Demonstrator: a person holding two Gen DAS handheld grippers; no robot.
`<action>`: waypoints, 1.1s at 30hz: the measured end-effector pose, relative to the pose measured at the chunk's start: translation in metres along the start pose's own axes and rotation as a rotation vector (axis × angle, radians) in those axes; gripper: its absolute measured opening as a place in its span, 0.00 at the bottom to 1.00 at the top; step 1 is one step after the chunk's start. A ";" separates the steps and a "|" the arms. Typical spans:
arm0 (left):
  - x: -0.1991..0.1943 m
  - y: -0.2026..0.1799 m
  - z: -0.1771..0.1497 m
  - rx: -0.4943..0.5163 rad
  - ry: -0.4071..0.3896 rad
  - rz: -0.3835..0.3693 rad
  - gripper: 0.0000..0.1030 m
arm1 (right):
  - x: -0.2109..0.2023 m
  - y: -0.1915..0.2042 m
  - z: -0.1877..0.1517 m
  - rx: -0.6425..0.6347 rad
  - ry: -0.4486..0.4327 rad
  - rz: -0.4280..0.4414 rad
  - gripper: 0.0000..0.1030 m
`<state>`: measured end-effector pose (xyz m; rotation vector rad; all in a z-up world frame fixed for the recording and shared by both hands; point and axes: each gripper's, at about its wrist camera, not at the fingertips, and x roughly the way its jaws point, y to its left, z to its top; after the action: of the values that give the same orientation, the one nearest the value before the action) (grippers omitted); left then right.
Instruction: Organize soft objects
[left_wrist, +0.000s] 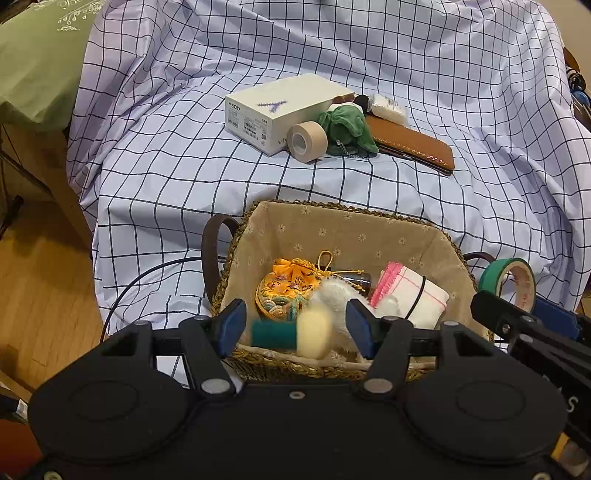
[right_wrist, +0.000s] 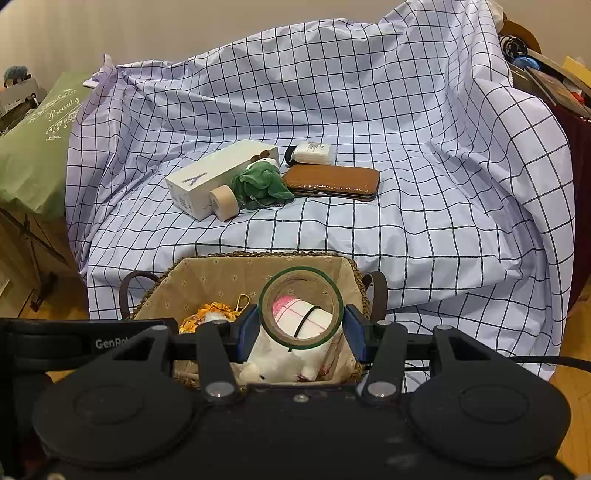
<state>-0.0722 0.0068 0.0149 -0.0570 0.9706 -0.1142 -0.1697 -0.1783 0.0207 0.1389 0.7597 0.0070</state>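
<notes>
A woven basket (left_wrist: 332, 218) (right_wrist: 207, 269) with a beige liner stands at the near edge of the checked cloth. In it lie an orange embroidered pouch (left_wrist: 284, 291), a white fluffy toy (left_wrist: 336, 295) (right_wrist: 273, 362) and a folded white cloth with pink trim (left_wrist: 410, 295). My left gripper (left_wrist: 295, 326) is open over the basket; a blurred teal and cream object (left_wrist: 291, 334) is between its fingers, not touching them. My right gripper (right_wrist: 300, 328) is shut on a green tape roll (right_wrist: 300, 308) (left_wrist: 511, 280) above the basket's right side. A green plush (left_wrist: 347, 127) (right_wrist: 260, 181) lies farther back.
At the back of the cloth lie a white box (left_wrist: 280, 107) (right_wrist: 218, 173), a tan tape roll (left_wrist: 306, 142) (right_wrist: 223, 201), a brown case (left_wrist: 410, 142) (right_wrist: 332, 181) and a white packet (left_wrist: 388, 107) (right_wrist: 314, 153). A green bag (right_wrist: 33, 147) stands left. Wooden floor (left_wrist: 44, 295) lies lower left.
</notes>
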 end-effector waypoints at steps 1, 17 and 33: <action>0.000 0.000 0.000 0.000 -0.003 0.001 0.61 | 0.000 0.000 0.000 0.001 0.000 0.000 0.47; -0.001 0.001 0.000 -0.001 -0.003 0.004 0.62 | 0.004 0.002 -0.001 -0.007 0.019 0.010 0.48; -0.002 0.002 -0.002 -0.001 -0.003 0.003 0.62 | 0.004 0.005 -0.001 -0.017 0.017 0.019 0.48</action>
<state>-0.0744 0.0093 0.0154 -0.0565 0.9680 -0.1108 -0.1670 -0.1733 0.0182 0.1303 0.7749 0.0329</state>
